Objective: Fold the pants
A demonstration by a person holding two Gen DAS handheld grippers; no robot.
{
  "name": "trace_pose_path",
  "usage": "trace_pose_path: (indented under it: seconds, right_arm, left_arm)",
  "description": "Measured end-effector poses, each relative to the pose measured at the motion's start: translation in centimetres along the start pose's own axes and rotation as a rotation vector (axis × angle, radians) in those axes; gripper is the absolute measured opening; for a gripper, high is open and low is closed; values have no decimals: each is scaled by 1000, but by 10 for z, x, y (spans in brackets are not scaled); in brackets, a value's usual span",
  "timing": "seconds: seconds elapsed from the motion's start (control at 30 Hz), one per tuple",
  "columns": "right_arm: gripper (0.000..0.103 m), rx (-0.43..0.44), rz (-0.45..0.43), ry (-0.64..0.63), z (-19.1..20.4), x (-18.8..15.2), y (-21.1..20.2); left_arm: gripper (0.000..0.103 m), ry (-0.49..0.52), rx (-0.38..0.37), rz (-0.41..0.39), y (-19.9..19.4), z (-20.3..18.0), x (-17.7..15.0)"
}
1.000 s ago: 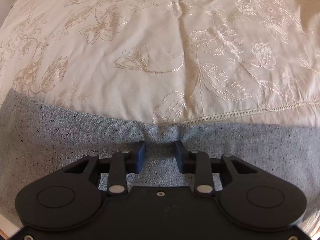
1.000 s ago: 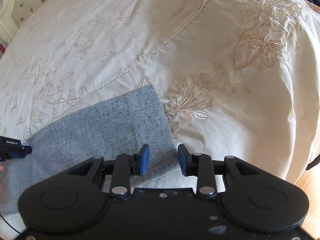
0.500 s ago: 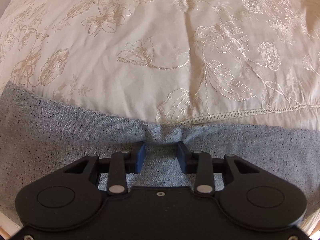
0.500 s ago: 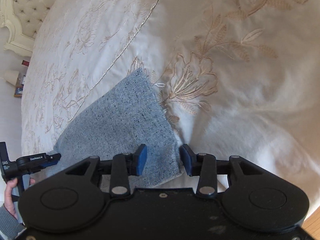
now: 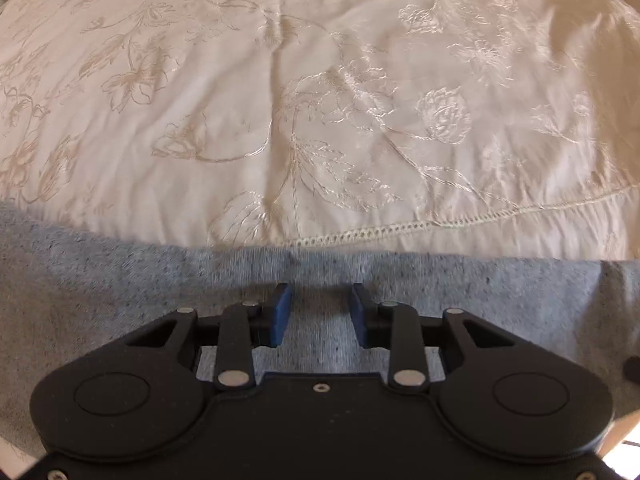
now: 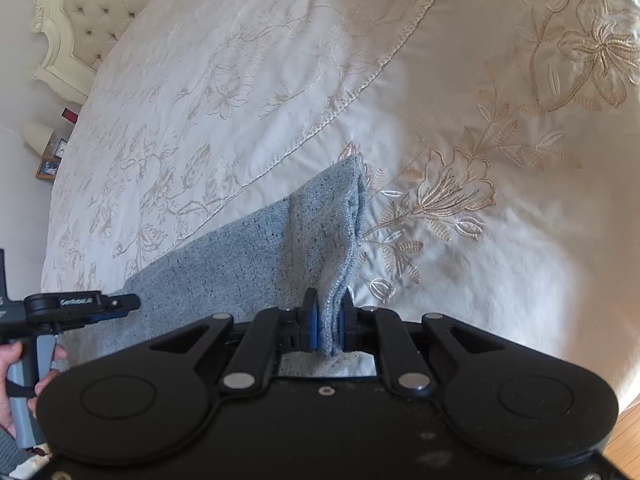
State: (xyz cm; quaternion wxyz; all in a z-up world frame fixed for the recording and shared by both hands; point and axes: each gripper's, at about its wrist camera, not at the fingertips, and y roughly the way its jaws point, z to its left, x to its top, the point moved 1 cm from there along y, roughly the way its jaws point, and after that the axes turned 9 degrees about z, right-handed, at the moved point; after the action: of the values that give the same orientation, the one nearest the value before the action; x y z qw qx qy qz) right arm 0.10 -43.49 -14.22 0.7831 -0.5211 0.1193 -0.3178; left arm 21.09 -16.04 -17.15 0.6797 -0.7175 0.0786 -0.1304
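Grey speckled pants [image 5: 120, 292] lie flat across a cream embroidered bedspread [image 5: 320, 120]. My left gripper [image 5: 319, 292] points down over the pants near their far edge. Its jaws are closing but stand apart, with fabric below them and nothing pinched. In the right wrist view the pants [image 6: 224, 264] end at a hem that is pulled up into a ridge. My right gripper [image 6: 328, 308] is closing, and its blue pads press on that bunched hem. The left gripper [image 6: 120, 304] also shows at the left of that view, held by a hand [image 6: 12, 360].
The bedspread [image 6: 480, 120] stretches far beyond the pants on all sides. A tufted cream headboard [image 6: 80, 12] and a small lamp [image 6: 38, 136] stand at the far left. Wooden floor [image 6: 628, 432] shows past the bed's edge at the lower right.
My right gripper went from wide open over the hem to shut on it, lifting the hem into a ridge. The left gripper shifted a little over the pants, jaws still apart.
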Motion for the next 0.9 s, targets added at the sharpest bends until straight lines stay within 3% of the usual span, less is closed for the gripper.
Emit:
trace_pose_path:
  seconds: [0.1, 0.23, 0.4, 0.63, 0.77, 0.83, 0.9]
  right_arm:
    - [10, 3, -6, 1, 6, -3, -6]
    - [10, 7, -23, 1, 14, -4, -15]
    - [10, 3, -47, -19, 29, -7, -27]
    - [10, -34, -77, -46, 54, -15, -34]
    - [10, -74, -98, -57, 74, -22, -37]
    - [10, -99, -113, -74, 90, -26, -39]
    - [10, -116, -126, -100, 114, -31, -43]
  left_arm:
    - [40, -58, 6, 3, 15, 1, 17]
    - [40, -15, -23, 2, -7, 0, 16]
    - [40, 21, -34, -31, -44, 14, -36]
    - [40, 52, -79, 136, -3, 24, -95]
    - [40, 61, -126, 147, 2, 30, -88]
    - [40, 29, -193, 116, -12, 45, -81]
    - [40, 6, -202, 78, -29, 68, -77]
